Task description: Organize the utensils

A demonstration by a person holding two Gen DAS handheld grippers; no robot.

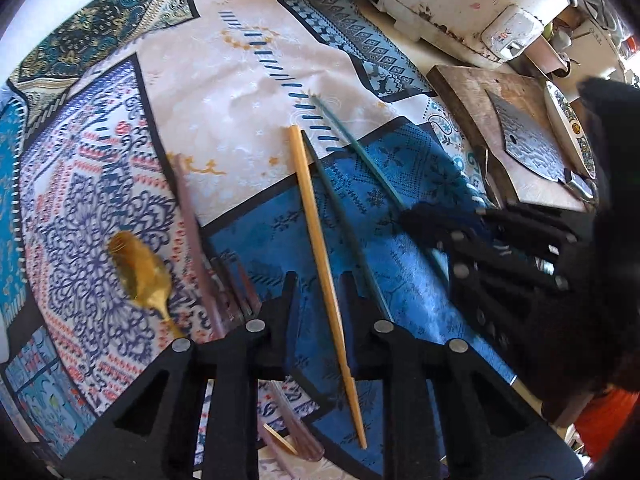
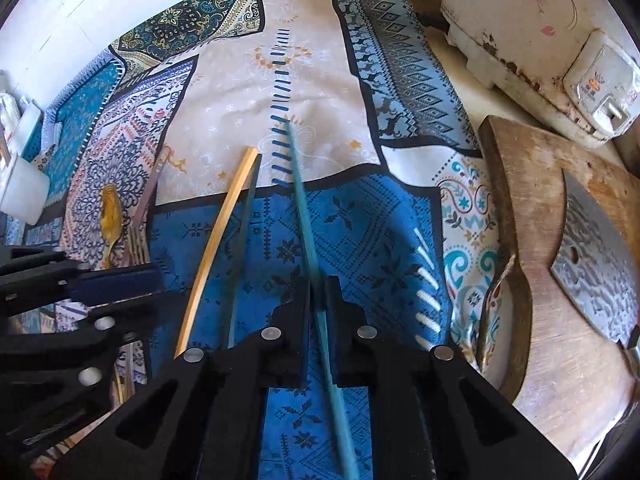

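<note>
In the left wrist view, a tan wooden chopstick (image 1: pixel 316 240) lies on the patterned tablecloth (image 1: pixel 224 92), running between the fingers of my left gripper (image 1: pixel 320 286). A gap shows on each side of it, so the jaws stand open around it. A dark green chopstick (image 1: pixel 340 208) lies beside it, passing the right finger. My right gripper (image 2: pixel 318 296) is shut on a teal chopstick (image 2: pixel 300 200), whose far tip rests on the cloth. From the left wrist view the right gripper (image 1: pixel 416 220) shows at the right, and the left gripper (image 2: pixel 148 296) shows at the left in the right wrist view.
A gold spoon (image 1: pixel 140 276), mauve chopsticks (image 1: pixel 192 216) and a fork (image 2: pixel 138 240) lie at the left. A wooden cutting board (image 2: pixel 540 320) with a cleaver (image 2: pixel 592 260) sits right, and a spoon (image 2: pixel 492 304) leans at its edge. A white rice cooker (image 2: pixel 540 20) stands behind it.
</note>
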